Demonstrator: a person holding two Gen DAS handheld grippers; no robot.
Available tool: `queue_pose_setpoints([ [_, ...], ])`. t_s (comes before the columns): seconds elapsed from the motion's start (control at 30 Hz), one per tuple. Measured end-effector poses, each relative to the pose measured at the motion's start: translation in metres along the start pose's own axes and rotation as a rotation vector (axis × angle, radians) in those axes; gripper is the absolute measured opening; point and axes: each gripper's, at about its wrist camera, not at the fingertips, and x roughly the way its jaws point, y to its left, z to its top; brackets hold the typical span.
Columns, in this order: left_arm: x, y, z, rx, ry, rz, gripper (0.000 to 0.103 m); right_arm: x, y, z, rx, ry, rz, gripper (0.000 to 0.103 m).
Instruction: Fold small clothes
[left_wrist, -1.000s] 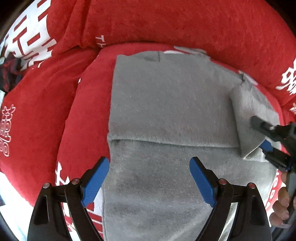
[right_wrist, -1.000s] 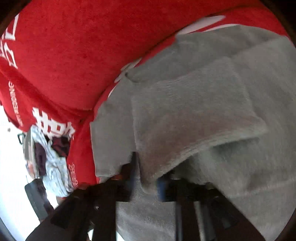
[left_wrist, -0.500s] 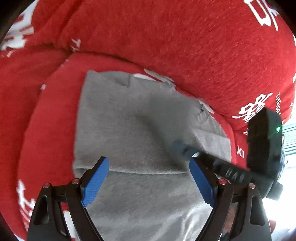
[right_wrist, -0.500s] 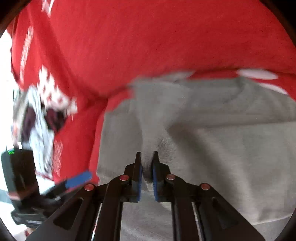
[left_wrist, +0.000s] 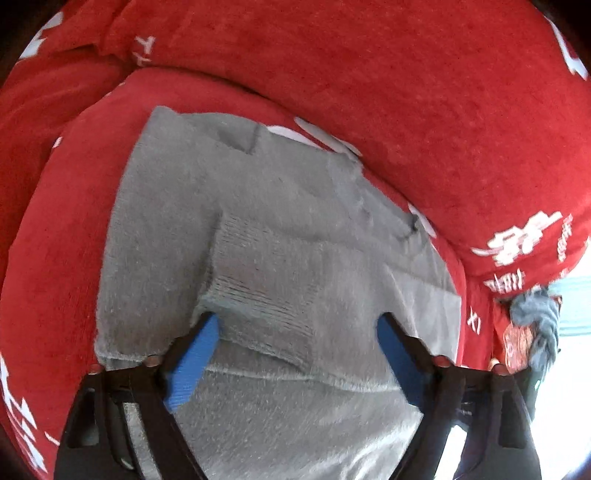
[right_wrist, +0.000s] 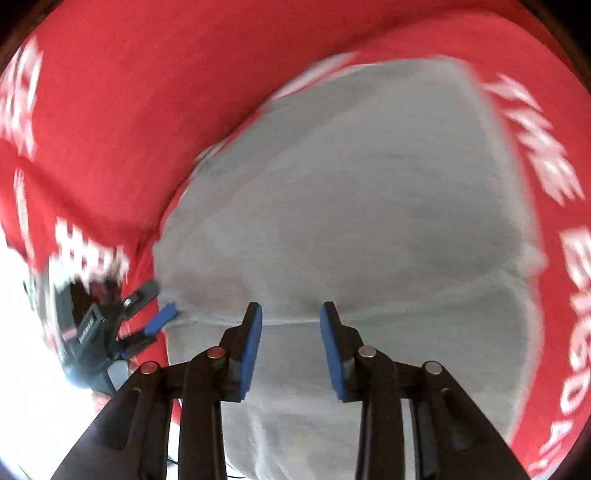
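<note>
While the fuzzy grey knitted garment (left_wrist: 280, 236) lay spread on the red plush sofa cushion with white lettering (left_wrist: 55, 258), both claws were released above it. The left claw (left_wrist: 297, 354) had its blue pads wide apart, and the ribbed cuff of a grey sleeve (left_wrist: 266, 280) lay across the body of the garment between them; whether the pads touched the fabric, I cannot tell. Half a second before, this sleeve was not yet lying there and the right claw was crossing the left wrist view; now that claw was gone from this view. At the right edge of the left wrist view a small bundle of blue-grey cloth (left_wrist: 535, 325) rested beside the cushion.

In the right wrist view, the right claw (right_wrist: 291, 347) stood open over the near part of the garment (right_wrist: 351, 206), with nothing between its blue pads (right_wrist: 249, 347). Half a second earlier the same claw was clenched on a pinch of grey fabric, so the fabric had been let go. The left claw (right_wrist: 155, 314) appeared at the left side of this view, at the edge of the garment, and the picture was blurred there. The red sofa back (right_wrist: 129, 92) rose behind the garment.
</note>
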Motion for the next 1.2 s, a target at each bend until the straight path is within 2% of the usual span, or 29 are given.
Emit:
queue_pose_setpoints([
  [0.03, 0.002, 0.001, 0.001, -0.002, 0.006, 0.024, 0.069, -0.006, -0.013, 0.000, 0.050, -0.016, 0.007, 0.038],
  [0.1, -0.005, 0.004, -0.003, -0.005, -0.006, 0.058, 0.068, -0.016, -0.039, -0.001, 0.159, -0.049, 0.035, 0.038],
  [0.17, -0.014, 0.009, -0.007, -0.003, -0.031, 0.129, 0.069, -0.021, -0.052, -0.002, 0.212, -0.065, 0.077, 0.038],
  [0.2, -0.014, 0.012, -0.009, 0.002, -0.027, 0.148, 0.074, -0.021, -0.056, -0.002, 0.230, -0.068, 0.098, 0.038],
  [0.33, -0.007, 0.016, -0.004, 0.003, 0.000, 0.111, 0.076, -0.012, -0.055, 0.003, 0.228, -0.064, 0.136, 0.038],
  [0.43, 0.002, 0.002, 0.002, 0.047, 0.003, 0.122, 0.073, -0.001, -0.049, 0.006, 0.240, -0.076, 0.146, 0.038],
  [0.47, 0.004, -0.002, 0.003, 0.067, -0.006, 0.128, 0.049, 0.001, -0.049, 0.009, 0.249, -0.082, 0.149, 0.038],
  [0.5, 0.006, -0.005, 0.005, 0.074, -0.001, 0.127, 0.012, 0.000, -0.049, 0.011, 0.256, -0.089, 0.149, 0.038],
  [0.53, 0.008, -0.007, 0.006, 0.069, 0.009, 0.115, 0.012, 0.001, -0.047, 0.013, 0.264, -0.097, 0.148, 0.038],
  [0.57, 0.002, -0.007, 0.005, 0.056, -0.020, 0.105, 0.012, -0.001, -0.047, 0.016, 0.266, -0.103, 0.132, 0.031],
  [0.6, -0.005, -0.008, 0.003, 0.064, -0.042, 0.093, 0.012, -0.007, -0.046, 0.019, 0.249, -0.111, 0.101, 0.006],
  [0.7, -0.022, -0.016, -0.006, 0.125, -0.081, 0.095, 0.012, -0.027, -0.026, 0.032, 0.087, -0.146, 0.070, 0.006],
  [0.77, -0.013, -0.015, -0.012, 0.150, -0.041, 0.111, 0.012, -0.036, -0.024, 0.038, 0.007, -0.137, 0.035, 0.006],
  [0.83, 0.002, -0.011, -0.014, 0.139, -0.003, 0.134, 0.013, -0.031, -0.031, 0.041, -0.003, -0.104, -0.011, 0.006],
  [0.9, 0.007, -0.005, -0.018, 0.120, -0.005, 0.152, 0.013, -0.015, -0.048, 0.039, 0.016, -0.022, -0.034, 0.007],
  [0.97, 0.002, -0.004, -0.018, 0.117, -0.017, 0.152, 0.013, -0.013, -0.059, 0.028, 0.054, 0.019, 0.023, 0.008],
  [1.03, -0.004, -0.004, -0.016, 0.143, -0.022, 0.152, 0.013, -0.020, -0.058, 0.018, 0.014, 0.051, 0.005, 0.016],
  [1.07, -0.003, -0.004, -0.014, 0.155, -0.012, 0.145, 0.013, -0.027, -0.055, 0.014, -0.017, 0.035, -0.016, 0.021],
  [1.13, -0.002, -0.005, -0.009, 0.168, -0.001, 0.146, 0.013, -0.044, -0.054, 0.013, -0.058, -0.031, -0.042, 0.024],
  [1.2, -0.001, -0.014, -0.004, 0.200, -0.006, 0.159, 0.013, -0.053, -0.058, 0.022, -0.045, -0.086, -0.063, 0.032],
])
